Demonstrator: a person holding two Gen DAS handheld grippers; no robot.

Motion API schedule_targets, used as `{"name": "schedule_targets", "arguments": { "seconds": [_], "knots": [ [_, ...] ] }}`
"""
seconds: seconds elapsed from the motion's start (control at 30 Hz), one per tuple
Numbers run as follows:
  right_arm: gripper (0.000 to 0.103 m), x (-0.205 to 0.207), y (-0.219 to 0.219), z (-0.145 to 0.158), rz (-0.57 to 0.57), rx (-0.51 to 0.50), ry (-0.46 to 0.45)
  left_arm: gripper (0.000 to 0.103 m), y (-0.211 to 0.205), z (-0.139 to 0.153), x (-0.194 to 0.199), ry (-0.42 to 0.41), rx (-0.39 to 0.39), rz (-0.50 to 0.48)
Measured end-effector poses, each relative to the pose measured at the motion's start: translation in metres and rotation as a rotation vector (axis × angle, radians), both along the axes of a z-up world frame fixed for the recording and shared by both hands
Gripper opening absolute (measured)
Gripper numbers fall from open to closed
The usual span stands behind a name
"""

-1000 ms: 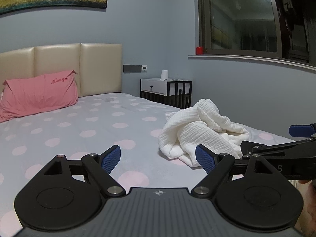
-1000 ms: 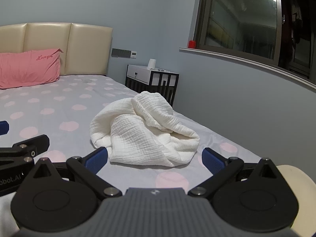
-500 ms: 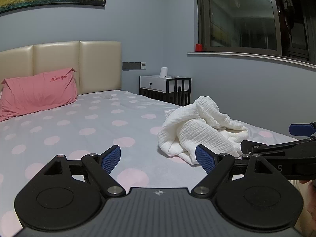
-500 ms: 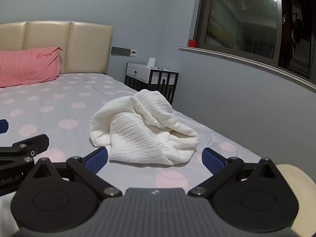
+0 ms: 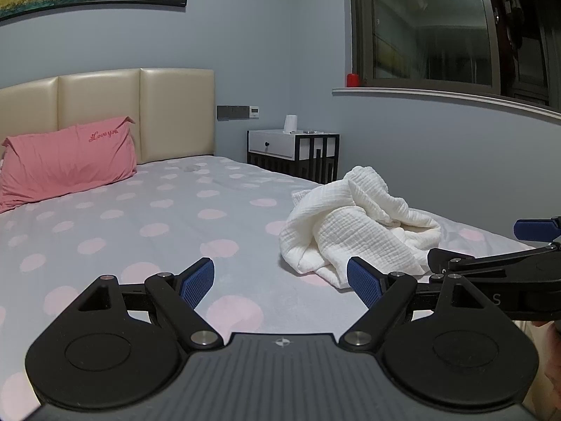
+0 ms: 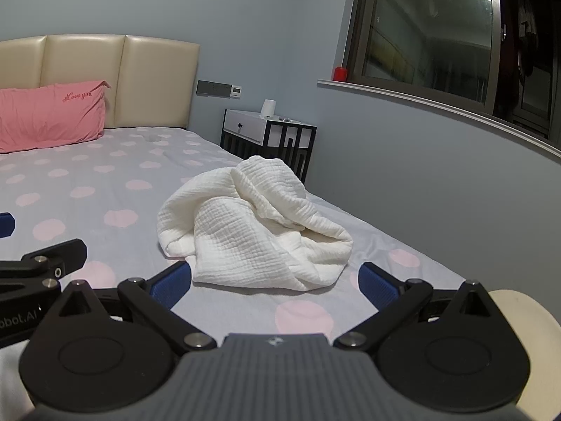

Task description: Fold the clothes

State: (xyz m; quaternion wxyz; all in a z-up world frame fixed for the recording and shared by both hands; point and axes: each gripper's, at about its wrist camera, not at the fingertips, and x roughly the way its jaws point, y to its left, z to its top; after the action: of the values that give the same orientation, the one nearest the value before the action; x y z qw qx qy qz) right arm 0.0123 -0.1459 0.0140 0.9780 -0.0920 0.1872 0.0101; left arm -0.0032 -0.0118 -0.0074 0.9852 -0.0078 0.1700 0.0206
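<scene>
Right wrist view: the white garment (image 6: 252, 224) sits crumpled at frame centre on the bed (image 6: 105, 189), closer than a second ago. Right gripper (image 6: 275, 280) spread wide, empty. Left gripper (image 5: 280, 282) likewise apart, garment to its right. Approach nearly done; no grasp yet.

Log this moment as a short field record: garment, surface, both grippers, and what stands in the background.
garment: white crinkled cloth, crumpled in a heap, unfolded
surface: polka-dot bed sheet, cloth lies near its right edge
left gripper: open, empty, short of the cloth
right gripper: open, empty, facing the cloth
background: pink pillow against the headboard; nightstand; red object on the window sill
</scene>
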Motion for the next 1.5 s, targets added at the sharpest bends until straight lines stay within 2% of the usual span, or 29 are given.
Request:
{"name": "schedule_targets", "arguments": {
  "seconds": [0.43, 0.83, 0.97, 1.07, 1.17, 1.27, 1.4, 1.5],
  "knots": [
    [0.102, 0.004, -0.005, 0.003, -0.005, 0.025, 0.013, 0.083, -0.009, -0.003, 0.003, 0.009, 0.027, 0.002],
    [0.102, 0.029, -0.005, 0.014, 0.029, -0.028, 0.014, 0.084, -0.015, 0.000, 0.022, 0.054, 0.004, -0.021],
    [0.102, 0.045, -0.017, 0.025, 0.052, -0.005, 0.046, 0.084, -0.018, 0.005, 0.037, 0.062, -0.053, -0.020],
    [0.102, 0.061, -0.030, 0.039, 0.059, 0.033, 0.037, 0.084, -0.015, 0.011, 0.056, 0.080, -0.147, -0.064],
    [0.102, 0.083, -0.046, 0.054, 0.087, 0.056, 0.047, 0.084, -0.010, 0.018, 0.078, 0.094, -0.232, -0.057],
    [0.102, 0.110, -0.064, 0.066, 0.144, 0.064, 0.067, 0.083, -0.005, 0.025, 0.101, 0.105, -0.287, -0.061],
    [0.102, 0.146, -0.081, 0.079, 0.293, 0.005, 0.062, 0.083, -0.006, 0.035, 0.139, 0.154, -0.272, -0.066],
    [0.102, 0.179, -0.090, 0.090, 0.468, -0.037, 0.083, 0.083, -0.007, 0.038, 0.163, 0.175, -0.253, -0.096]
  ]
}}
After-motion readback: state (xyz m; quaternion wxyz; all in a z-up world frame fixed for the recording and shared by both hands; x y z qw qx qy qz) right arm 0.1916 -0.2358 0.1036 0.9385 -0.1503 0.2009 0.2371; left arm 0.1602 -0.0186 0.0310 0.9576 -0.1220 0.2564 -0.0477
